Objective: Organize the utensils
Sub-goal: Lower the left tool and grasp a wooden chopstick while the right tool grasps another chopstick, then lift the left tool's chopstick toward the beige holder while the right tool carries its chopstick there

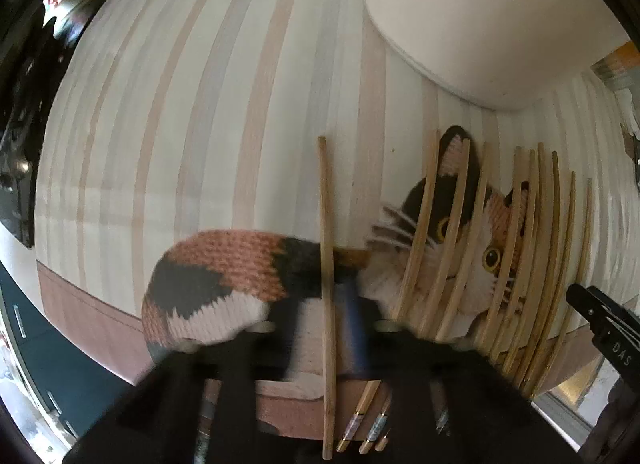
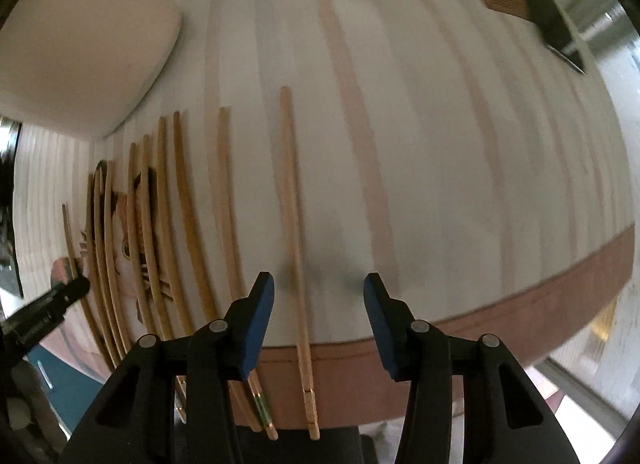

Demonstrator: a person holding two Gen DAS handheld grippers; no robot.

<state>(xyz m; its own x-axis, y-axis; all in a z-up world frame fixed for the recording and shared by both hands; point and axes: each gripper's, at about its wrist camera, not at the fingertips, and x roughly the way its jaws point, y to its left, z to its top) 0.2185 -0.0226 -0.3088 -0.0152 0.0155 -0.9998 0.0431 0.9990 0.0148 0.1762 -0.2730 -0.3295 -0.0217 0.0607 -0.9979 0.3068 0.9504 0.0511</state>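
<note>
Between the right gripper's [image 2: 319, 290] parted fingers lies one chopstick [image 2: 294, 232].

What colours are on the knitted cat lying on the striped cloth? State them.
The knitted cat is calico, with patches of orange, black and white; it shows best in the left wrist view.

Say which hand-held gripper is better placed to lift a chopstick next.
Probably left: the left hand-held gripper looks shut on a lone chopstick. The right hand-held gripper only straddles a second chopstick, pads not touching it.

Both wrist cameras look down closely, sharing the chopsticks [image 1: 532, 256].
</note>
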